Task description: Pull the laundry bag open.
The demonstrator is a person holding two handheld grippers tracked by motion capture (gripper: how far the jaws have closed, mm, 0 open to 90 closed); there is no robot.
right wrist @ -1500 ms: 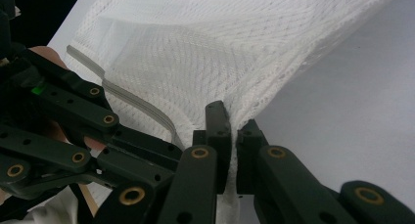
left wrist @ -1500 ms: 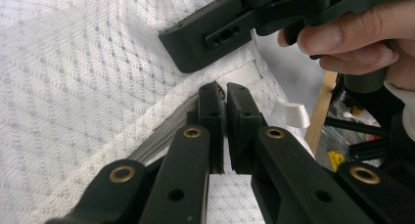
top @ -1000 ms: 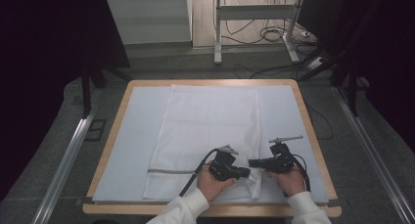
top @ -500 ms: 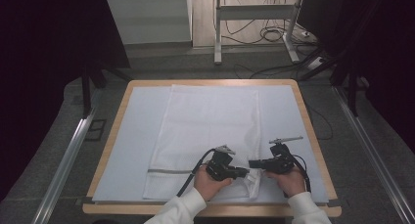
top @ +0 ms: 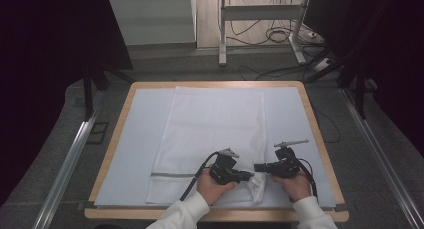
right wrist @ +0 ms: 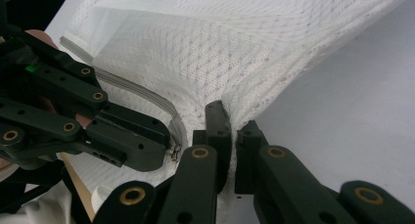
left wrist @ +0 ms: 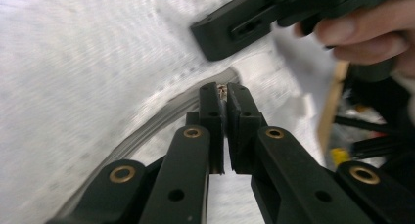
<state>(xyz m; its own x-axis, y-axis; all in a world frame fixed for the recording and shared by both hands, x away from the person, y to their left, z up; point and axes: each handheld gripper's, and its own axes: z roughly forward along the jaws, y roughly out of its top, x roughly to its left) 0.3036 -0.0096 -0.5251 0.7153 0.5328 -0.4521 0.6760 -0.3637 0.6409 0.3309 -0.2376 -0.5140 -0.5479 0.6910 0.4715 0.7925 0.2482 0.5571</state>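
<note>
Mesh laundry bag (top: 210, 139) lies flat on table (top: 320, 134), near corner bunched. We note left gripper (left wrist: 224, 93) clamped on zipper pull (left wrist: 222, 90), right gripper (right wrist: 230, 121) pinching mesh beside it. We advise: hold mesh taut, draw pull along grey zipper line (top: 172, 175).

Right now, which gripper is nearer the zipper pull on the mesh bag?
Left. The left gripper is shut on the zipper pull at the end of the grey zipper. The right gripper pinches the mesh bag just beside it.
</note>
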